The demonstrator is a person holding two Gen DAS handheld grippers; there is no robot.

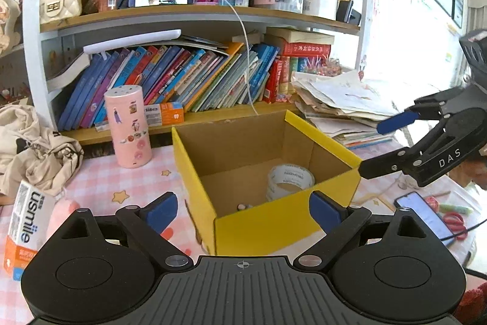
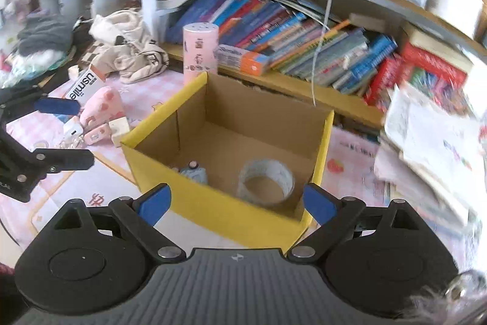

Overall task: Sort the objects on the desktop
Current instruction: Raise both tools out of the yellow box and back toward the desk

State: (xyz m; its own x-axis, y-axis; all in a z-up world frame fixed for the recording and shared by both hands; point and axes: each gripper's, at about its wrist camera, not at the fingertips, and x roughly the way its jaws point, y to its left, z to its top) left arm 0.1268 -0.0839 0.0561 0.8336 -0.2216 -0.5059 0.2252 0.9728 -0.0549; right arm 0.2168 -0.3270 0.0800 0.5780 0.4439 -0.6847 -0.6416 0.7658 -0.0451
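Observation:
A yellow cardboard box (image 1: pixel 283 221) (image 2: pixel 213 212) stands open on the pink desk mat. Inside it lie a roll of clear tape (image 1: pixel 290 180) (image 2: pixel 266 180) and a small blue-grey item (image 2: pixel 193 172). My left gripper (image 1: pixel 243 210) is open in front of the box's near wall, with nothing between its fingers. My right gripper (image 2: pixel 236 203) is open too, above the box's near edge and empty. In the left wrist view the right gripper (image 1: pixel 373 146) hangs open at the box's right side. In the right wrist view the left gripper (image 2: pixel 70 133) is at the left.
A pink cylinder (image 1: pixel 129 127) and a usmile carton (image 1: pixel 26 229) stand left of the box, with pink items (image 2: pixel 102 111) and crumpled cloth (image 1: pixel 33 148) nearby. A phone (image 1: pixel 426 213) and scissors (image 1: pixel 455 223) lie right. Paper stacks (image 1: pixel 344 102) and bookshelves (image 1: pixel 182 78) sit behind.

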